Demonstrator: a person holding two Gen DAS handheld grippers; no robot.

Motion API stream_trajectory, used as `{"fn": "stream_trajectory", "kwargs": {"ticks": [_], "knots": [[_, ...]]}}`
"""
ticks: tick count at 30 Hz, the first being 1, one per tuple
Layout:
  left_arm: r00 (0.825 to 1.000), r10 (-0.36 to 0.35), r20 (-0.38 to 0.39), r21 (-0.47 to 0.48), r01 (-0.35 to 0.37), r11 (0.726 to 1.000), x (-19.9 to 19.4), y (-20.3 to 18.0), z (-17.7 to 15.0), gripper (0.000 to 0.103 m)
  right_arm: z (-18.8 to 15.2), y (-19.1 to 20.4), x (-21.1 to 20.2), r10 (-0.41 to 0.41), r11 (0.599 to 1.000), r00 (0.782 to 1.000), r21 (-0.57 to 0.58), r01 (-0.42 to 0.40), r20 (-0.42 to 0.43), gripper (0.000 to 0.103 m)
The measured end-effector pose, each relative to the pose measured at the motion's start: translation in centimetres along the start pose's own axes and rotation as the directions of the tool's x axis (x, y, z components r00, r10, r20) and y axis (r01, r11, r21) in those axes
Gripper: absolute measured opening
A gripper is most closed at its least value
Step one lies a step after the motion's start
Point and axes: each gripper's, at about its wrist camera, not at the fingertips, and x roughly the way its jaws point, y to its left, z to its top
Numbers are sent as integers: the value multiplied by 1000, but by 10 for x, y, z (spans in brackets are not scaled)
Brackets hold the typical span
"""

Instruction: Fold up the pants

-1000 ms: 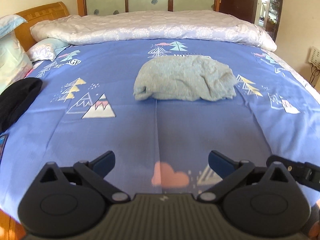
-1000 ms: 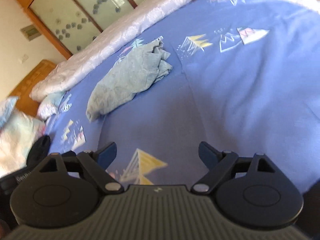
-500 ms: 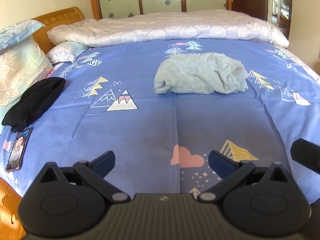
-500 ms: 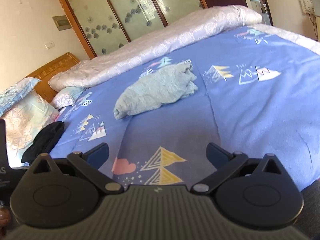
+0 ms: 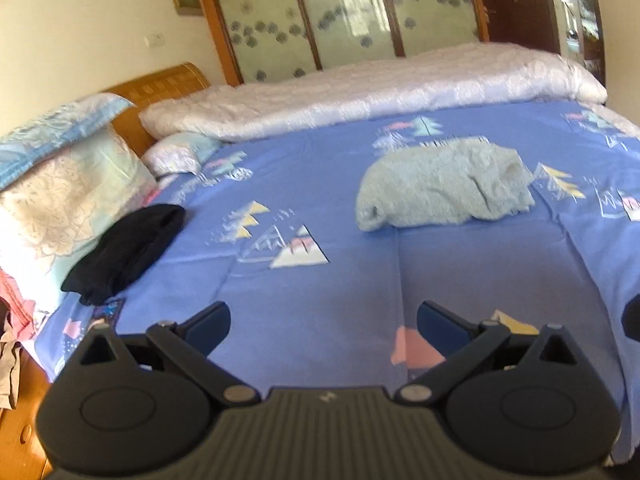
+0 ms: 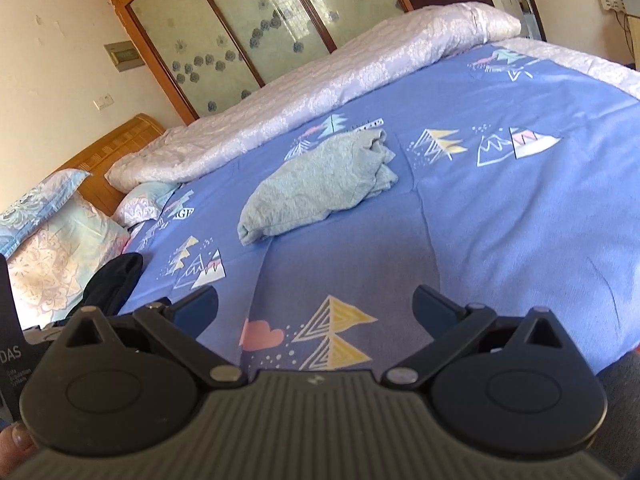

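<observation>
Bedroom with a wooden-framed wardrobe [image 5: 360,20] of frosted, flower-patterned panels along the far wall. Filling most of both views is the bed, spread with a blue sheet [image 5: 320,280] printed with mountains, trees and clouds. A white quilt [image 5: 380,92] lies rolled along the far edge of the bed, in front of the wardrobe. At the left, a wooden headboard [image 5: 160,84] stands behind stacked floral pillows [image 5: 60,184]. The pants [image 5: 444,188], light grey-green, rest on the sheet near the middle of the bed as a folded, somewhat rumpled bundle, well apart from both tools. A black garment [image 5: 128,248] lies near the pillows at the bed's left side, partly over the edge. Left tool [image 5: 324,320]: held above the near part of the sheet, jaws spread wide, nothing between them. Right tool [image 6: 316,304]: likewise held over the near sheet; its jaws have just been opening and now stand wide apart, with only printed sheet visible between them. A fingertip [image 6: 20,436] shows at the lower left corner of the right wrist view.
</observation>
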Motion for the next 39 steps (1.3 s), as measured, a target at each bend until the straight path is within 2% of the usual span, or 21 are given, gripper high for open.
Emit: {"fn": "stream_trajectory", "kwargs": {"ticks": [12, 18, 23, 32, 39], "knots": [[998, 12, -58, 47, -9, 999, 11, -12, -10, 103, -2, -17, 10, 8, 998, 998, 55, -4, -63, 103], [990, -78, -114, 28, 82, 996, 16, -12, -10, 103, -2, -23, 13, 17, 998, 996, 69, -11, -89, 103], [986, -112, -126, -15, 111, 994, 14, -9, -8, 103, -1, -27, 14, 18, 997, 995, 79, -10, -99, 103], [978, -121, -168, -10, 121, 993, 16, -13, -8, 103, -2, -33, 17, 20, 995, 993, 100, -8, -118, 103], [975, -95, -200, -5, 96, 995, 21, -16, -10, 103, -2, -34, 19, 28, 995, 991, 102, -15, -127, 103]]}}
